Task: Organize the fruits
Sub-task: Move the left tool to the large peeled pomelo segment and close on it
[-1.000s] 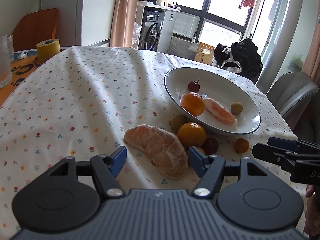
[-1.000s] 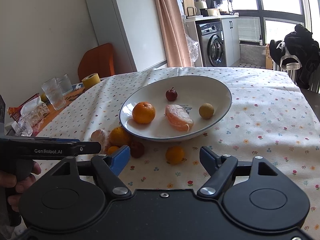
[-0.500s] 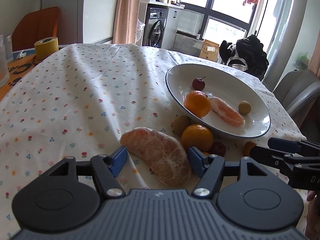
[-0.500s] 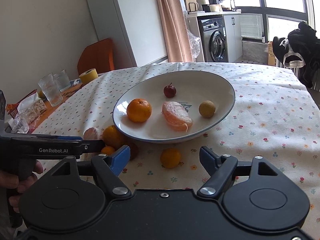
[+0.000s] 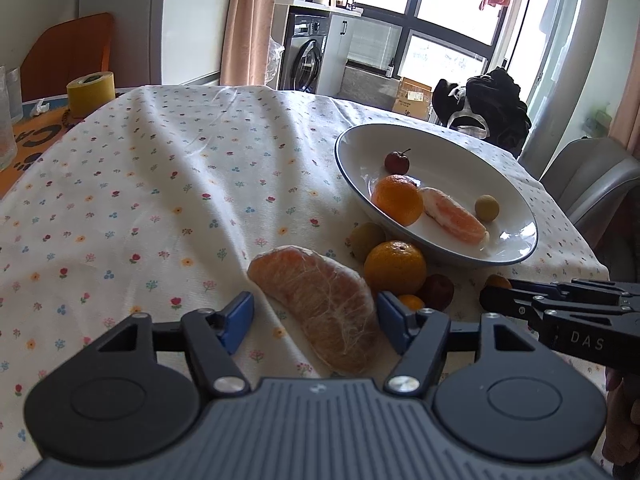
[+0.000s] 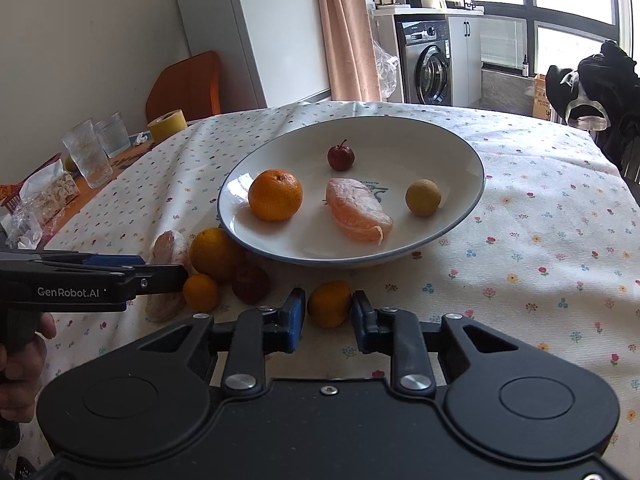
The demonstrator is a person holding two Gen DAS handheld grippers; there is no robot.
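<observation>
Close in, the right gripper (image 6: pixel 328 322) has its jaws drawn narrow around a small orange (image 6: pixel 329 303) on the tabletop (image 6: pixel 540 240), the blue pads just beside its flanks; whether they press on it cannot be told, and its underside is hidden behind the gripper body. Beside it, the left gripper (image 5: pixel 314 320) holds its jaws wide on either side of a peeled citrus segment (image 5: pixel 320 308) lying on the flowered cloth, the right pad right against it and the left pad apart; the segment's near end is cut off by the gripper. Just past that sits a tight cluster against the bowl's near wall: a large orange (image 5: pixel 395 267), a dark red fruit (image 5: pixel 438 291), a tiny orange (image 5: pixel 411 302) half hidden by the blue pad, and a yellowish fruit (image 5: pixel 366 238) partly tucked under the rim. A hand (image 6: pixel 22 364) on the left gripper's handle shows only at the frame edge. Farther on, the white bowl (image 6: pixel 460 216) holds an orange (image 6: pixel 275 195), another peeled segment (image 6: pixel 357 214), a small yellow-green fruit (image 6: pixel 423 197) and a small red fruit (image 6: pixel 341 157), well apart from each other, with bare bowl floor between them. Left of the bowl the cloth lies open up to a roll of yellow tape (image 5: pixel 90 90) and drinking glasses (image 6: pixel 94 148) near the far edge.
</observation>
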